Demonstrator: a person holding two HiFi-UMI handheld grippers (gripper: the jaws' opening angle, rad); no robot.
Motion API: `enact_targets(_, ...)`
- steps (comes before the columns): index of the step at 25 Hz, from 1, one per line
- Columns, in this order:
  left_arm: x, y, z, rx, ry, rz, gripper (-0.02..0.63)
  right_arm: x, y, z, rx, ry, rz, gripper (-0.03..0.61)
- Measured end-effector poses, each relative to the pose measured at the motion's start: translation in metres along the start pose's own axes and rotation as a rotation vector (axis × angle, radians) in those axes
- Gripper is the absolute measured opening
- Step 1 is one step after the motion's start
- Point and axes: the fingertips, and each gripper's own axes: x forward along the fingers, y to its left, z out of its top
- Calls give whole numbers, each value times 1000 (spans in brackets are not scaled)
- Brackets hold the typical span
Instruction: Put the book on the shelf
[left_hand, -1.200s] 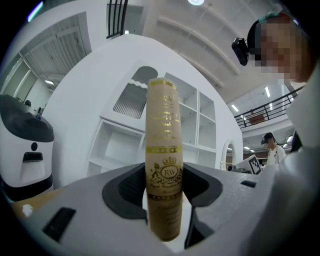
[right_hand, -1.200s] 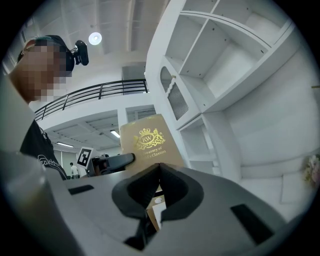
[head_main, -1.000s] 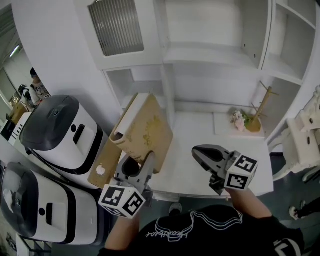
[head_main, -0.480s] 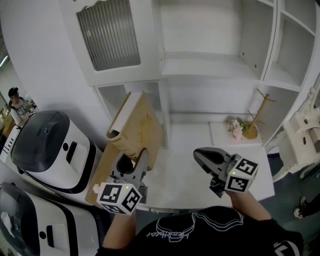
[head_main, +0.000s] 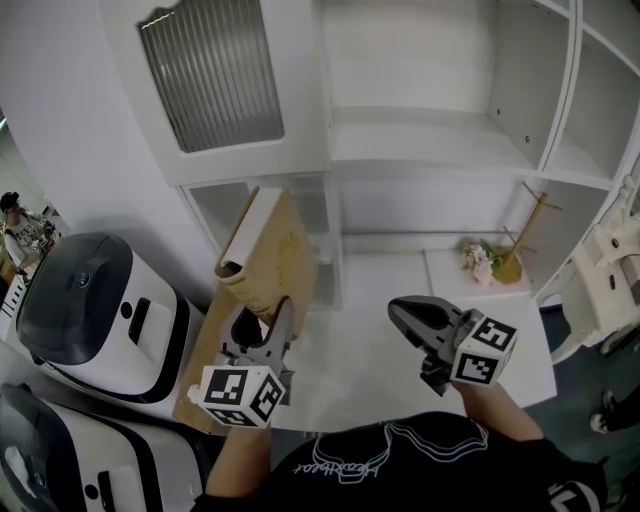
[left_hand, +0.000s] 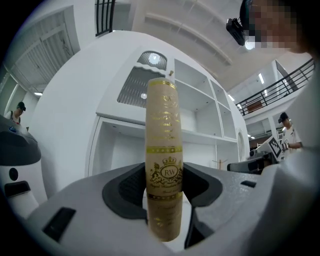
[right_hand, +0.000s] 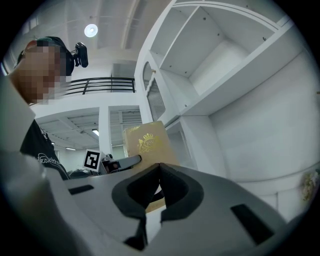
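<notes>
At the white shelf unit (head_main: 430, 140), I hold the gold book (head_main: 275, 262) upright before its lower-left cubby. My left gripper (head_main: 262, 338) is clamped on the spine. The right gripper (head_main: 412, 316), jaws together and empty, should steady the cover going in.

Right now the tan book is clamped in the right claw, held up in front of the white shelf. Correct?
No: the left claw clamps the book, per the left gripper view. The right claw is shut and empty. The book is indeed held up before the white shelf.
</notes>
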Motion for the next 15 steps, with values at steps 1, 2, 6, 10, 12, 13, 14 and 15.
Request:
enact_targets(1, 3, 3, -2, 7, 2, 2, 199, 4, -2, -1, 1, 2, 0, 6)
enact_targets(2, 5, 6, -3, 13, 6, 4, 199, 7, -5, -2, 2, 4, -1, 6)
enact_targets(6, 14, 19, -10, 31, 17, 19, 199, 21, -14, -8, 11, 19, -4, 6)
enact_targets(10, 23, 29, -18, 26, 23, 23, 199, 28, -20, -13, 14, 35, -8, 6)
enact_targets(12, 27, 33, -20, 22, 25, 25, 199, 31, -24, -15, 19, 40, -13, 6)
enact_targets(13, 29, 35, -22, 24, 26, 26, 199, 33, -26, -15, 21, 42, -15, 6)
enact_targets(14, 31, 37, -23, 28, 29, 28, 199, 34, -27, -16, 23, 44, -15, 6)
enact_targets(15, 33, 39, -24, 33, 31, 31, 199, 36, -28, -17, 24, 46, -15, 6)
